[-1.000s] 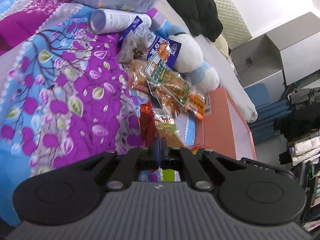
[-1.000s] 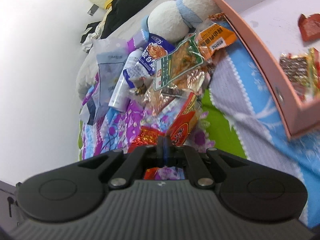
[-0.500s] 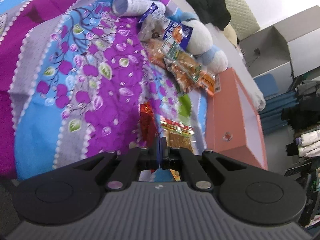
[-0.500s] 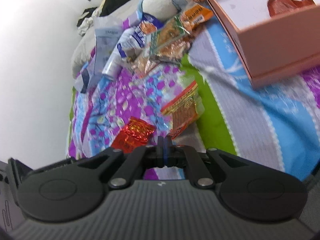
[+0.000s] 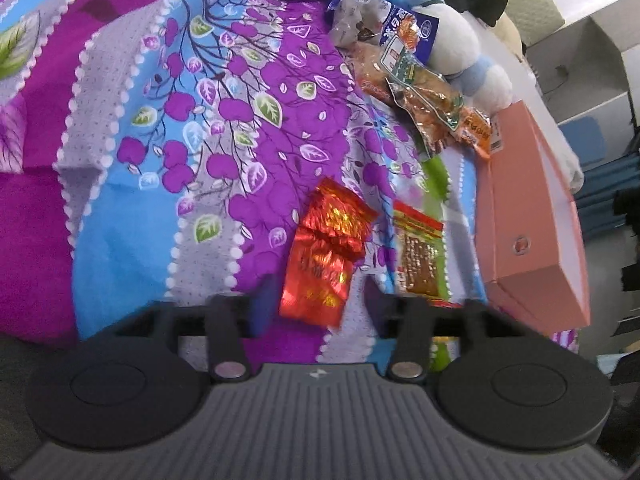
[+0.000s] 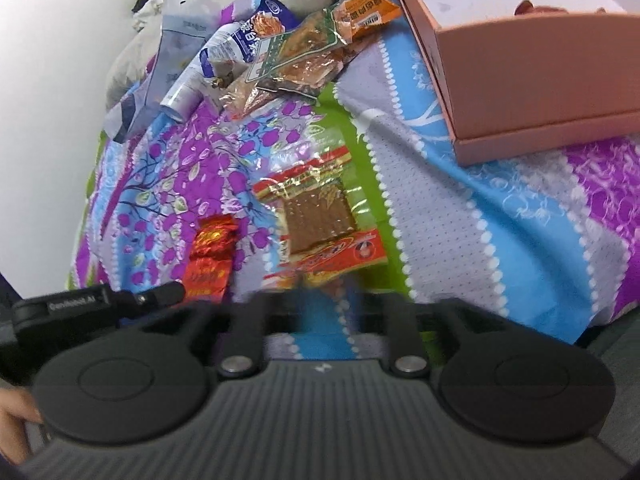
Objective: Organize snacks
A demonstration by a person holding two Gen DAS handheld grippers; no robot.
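Both my jaws opening, nothing gripped. Left gripper (image 5: 316, 312) straddles the crinkled red foil packet (image 5: 326, 252); right gripper (image 6: 320, 308) nears the clear orange-banded snack pouch (image 6: 324, 228). Both lie mid-bedspread (image 5: 160, 160). Pink cardboard box (image 6: 540, 80) by its edge holds something red; heap (image 6: 296, 48) beyond remains.

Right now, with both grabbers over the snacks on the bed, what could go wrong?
The shiny red packet is crinkly foil on a soft blanket; the left gripper, its jaws opening around it, might pinch cloth too. The flat clear-wrapped snack lies flat before the right gripper, jaws also opening, so it could slip. The pink box sits off to the side, so a loosely held packet might drop.
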